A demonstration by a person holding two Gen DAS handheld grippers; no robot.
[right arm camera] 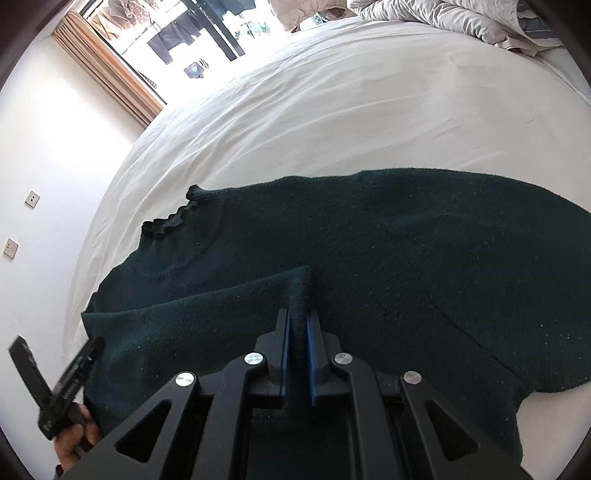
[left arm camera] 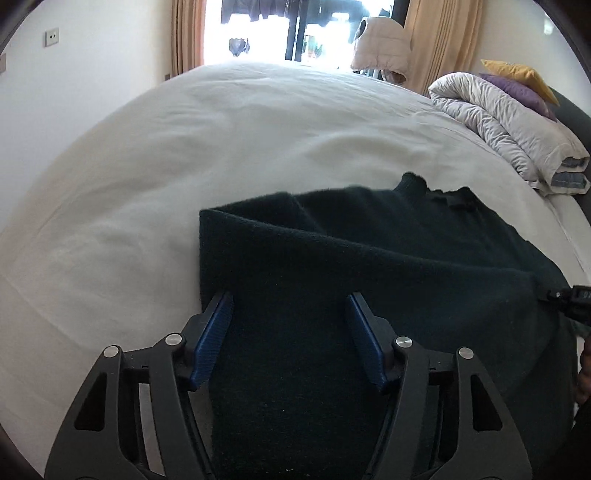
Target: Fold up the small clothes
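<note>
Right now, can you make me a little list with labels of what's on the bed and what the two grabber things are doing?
garment: dark green knitted sweater, spread flat, one part folded over
surface: white bed sheet
left hand-held gripper: open above the folded part, pads not pressing
right hand-held gripper: shut on a fold of the sweater
far corner: rumpled pale grey duvet, with purple and yellow pillows behind

Home bedroom. Wide bed (left arm camera: 229, 122) in white sheet filling room; folded duvet (left arm camera: 517, 129) and purple and yellow pillows (left arm camera: 524, 83) lying at head end; beige curtains (left arm camera: 436, 40) hanging beside bright window (left arm camera: 258, 26), laundry drying outside; wall sockets (right arm camera: 32, 199) showing.
</note>
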